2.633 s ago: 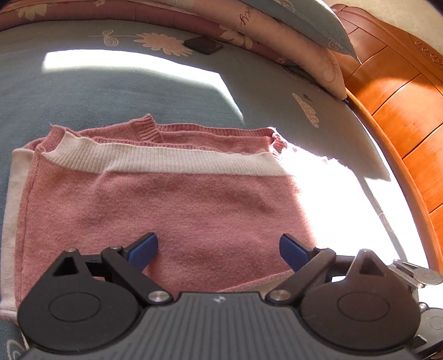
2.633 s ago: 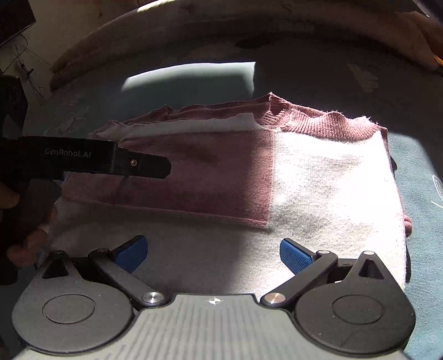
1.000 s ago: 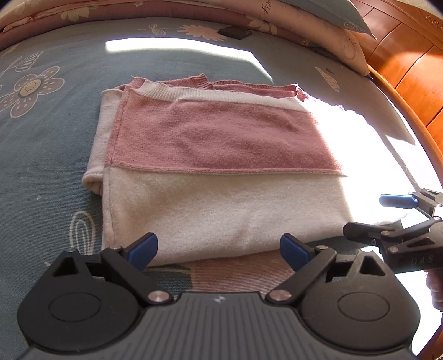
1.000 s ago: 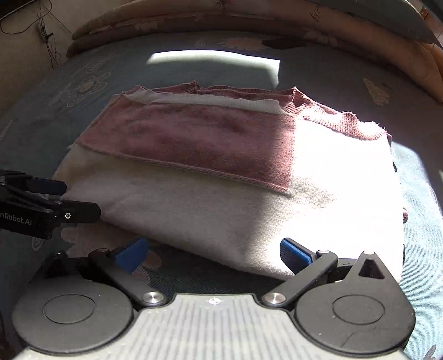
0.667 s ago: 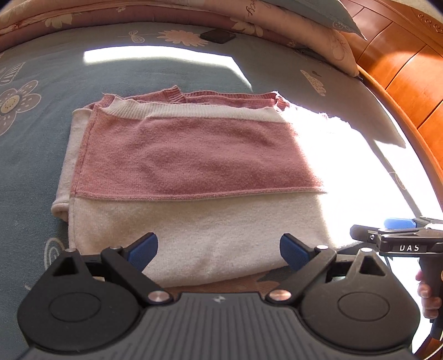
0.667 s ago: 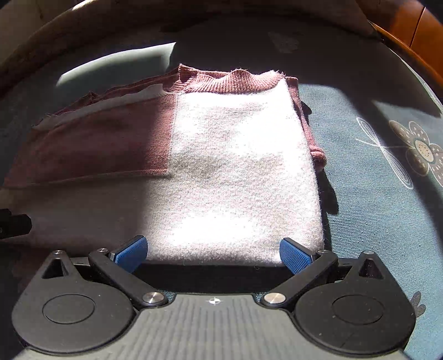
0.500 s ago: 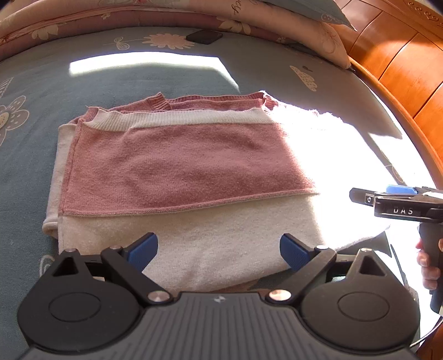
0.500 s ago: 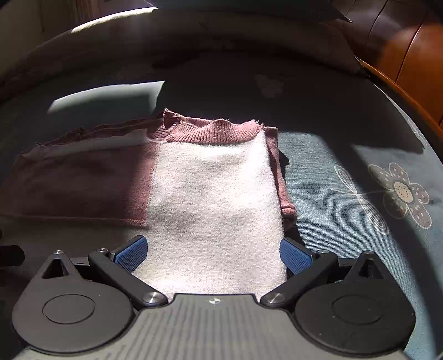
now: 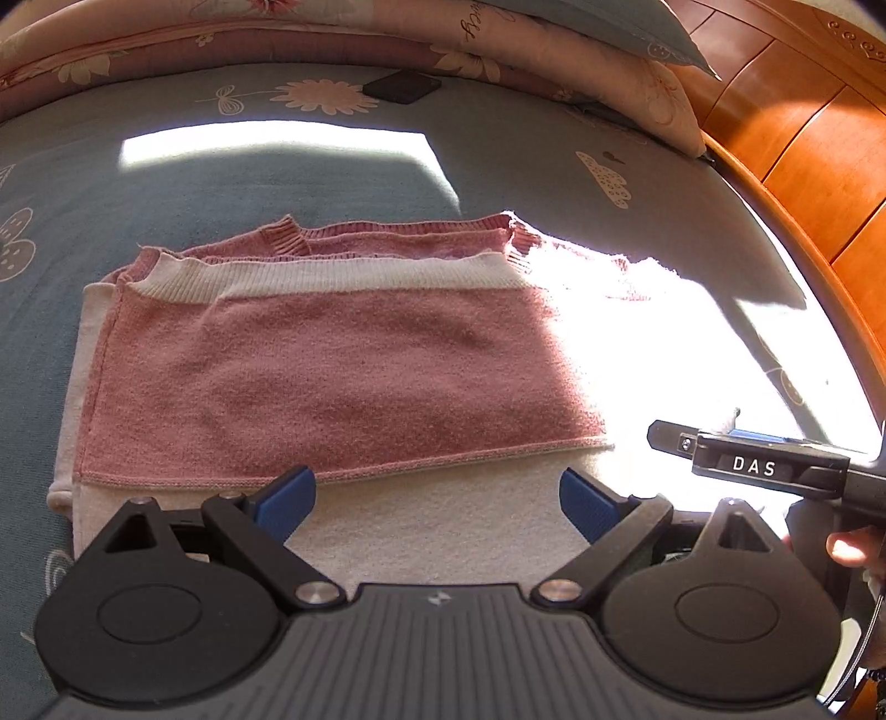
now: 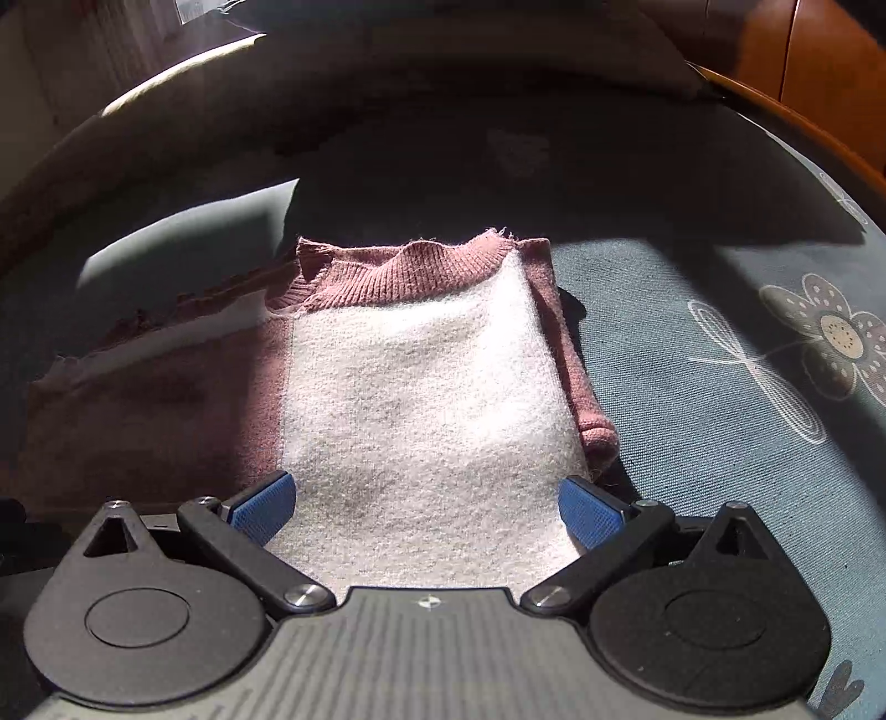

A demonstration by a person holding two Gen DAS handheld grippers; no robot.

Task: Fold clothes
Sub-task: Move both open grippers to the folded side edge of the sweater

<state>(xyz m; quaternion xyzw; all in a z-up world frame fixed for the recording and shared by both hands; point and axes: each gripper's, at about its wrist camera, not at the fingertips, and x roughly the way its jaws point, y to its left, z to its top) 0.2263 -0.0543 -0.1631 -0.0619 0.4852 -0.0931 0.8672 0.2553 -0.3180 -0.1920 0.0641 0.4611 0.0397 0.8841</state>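
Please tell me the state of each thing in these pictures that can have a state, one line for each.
sweater: folded into a flat rectangle, lying on the bed, not gripped.
left gripper: open, empty, over the sweater's near white edge.
right gripper: open, empty, over the sweater's white part.
bed cover: spread flat, partly sunlit.
pillows: stacked at the headboard.

One folded sweater mid-bed; two tongs; two pillows along bed's far edge; one dark flat object near pillows.

Blue flower-print bedspread — pillows, dark flat object, orange wooden headboard.
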